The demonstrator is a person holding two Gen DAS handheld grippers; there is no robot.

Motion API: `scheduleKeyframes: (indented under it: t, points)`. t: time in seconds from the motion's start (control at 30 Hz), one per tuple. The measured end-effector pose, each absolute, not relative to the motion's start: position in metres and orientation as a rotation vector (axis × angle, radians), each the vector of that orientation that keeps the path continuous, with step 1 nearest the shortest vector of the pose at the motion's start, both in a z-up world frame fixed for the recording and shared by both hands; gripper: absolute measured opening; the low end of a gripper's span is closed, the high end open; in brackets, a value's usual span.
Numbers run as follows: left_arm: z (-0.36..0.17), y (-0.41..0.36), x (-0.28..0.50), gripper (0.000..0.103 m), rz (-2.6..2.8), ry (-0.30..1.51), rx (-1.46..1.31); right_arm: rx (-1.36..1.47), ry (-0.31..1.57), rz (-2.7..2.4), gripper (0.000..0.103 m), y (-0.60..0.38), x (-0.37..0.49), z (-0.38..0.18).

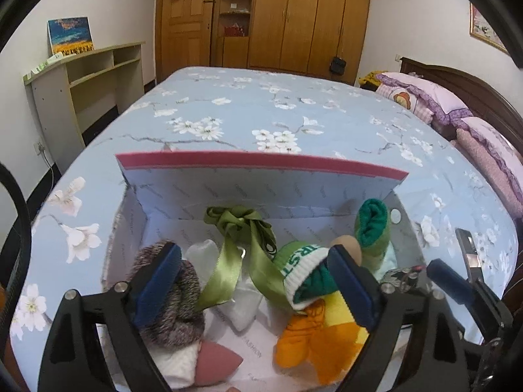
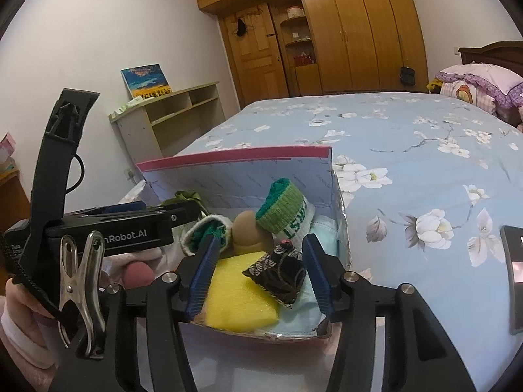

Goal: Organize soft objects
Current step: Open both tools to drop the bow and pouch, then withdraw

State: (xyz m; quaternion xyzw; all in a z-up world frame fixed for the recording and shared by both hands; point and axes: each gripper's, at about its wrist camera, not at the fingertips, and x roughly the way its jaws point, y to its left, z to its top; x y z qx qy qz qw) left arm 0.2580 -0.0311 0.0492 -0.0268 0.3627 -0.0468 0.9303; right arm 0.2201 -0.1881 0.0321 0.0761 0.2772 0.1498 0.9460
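The left gripper (image 1: 255,281) hangs over the open box (image 1: 261,166) on the bed (image 1: 261,107), its fingers spread wide and empty. The right gripper (image 2: 258,274) stands half released around a dark patterned pouch (image 2: 278,271), pads not pressing it. The soft things lie inside the box: a grey knitted roll (image 1: 178,307), a satin green ribbon (image 1: 235,228), a yellow sponge (image 2: 235,297), rolled socks (image 2: 284,212). All look light and squashy; I would pinch each across its thick middle. The ribbon is probably slippery.

A floral blue bedspread (image 1: 261,111) covers the bed; wooden wardrobe (image 1: 294,16), beige shelf unit (image 1: 85,75), painting (image 1: 70,36), pink pillows (image 1: 425,98).
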Motion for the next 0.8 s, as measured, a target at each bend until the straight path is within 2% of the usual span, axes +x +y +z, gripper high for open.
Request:
scheduleKeyframes:
  t: [0.07,0.13,0.4,0.5,0.8]
  points:
    - [0.056,-0.03,0.252,0.095,-0.097,0.727,-0.054,0.156,0.558,0.308,0.066,-0.187,0.217,0.034]
    - [0.062,-0.027,0.246,0.097,-0.11,0.717,-0.065,0.157,0.551,0.322,0.067,-0.186,0.214,0.037]
    - [0.076,-0.012,0.224,0.098,-0.085,0.705,-0.074,0.148,0.528,0.352,0.068,-0.18,0.197,0.048]
    - [0.081,-0.005,0.21,0.098,-0.069,0.696,-0.075,0.156,0.532,0.357,0.075,-0.179,0.19,0.051]
    - [0.08,0.011,0.156,0.098,-0.033,0.706,-0.105,0.135,0.548,0.345,0.075,-0.169,0.156,0.056]
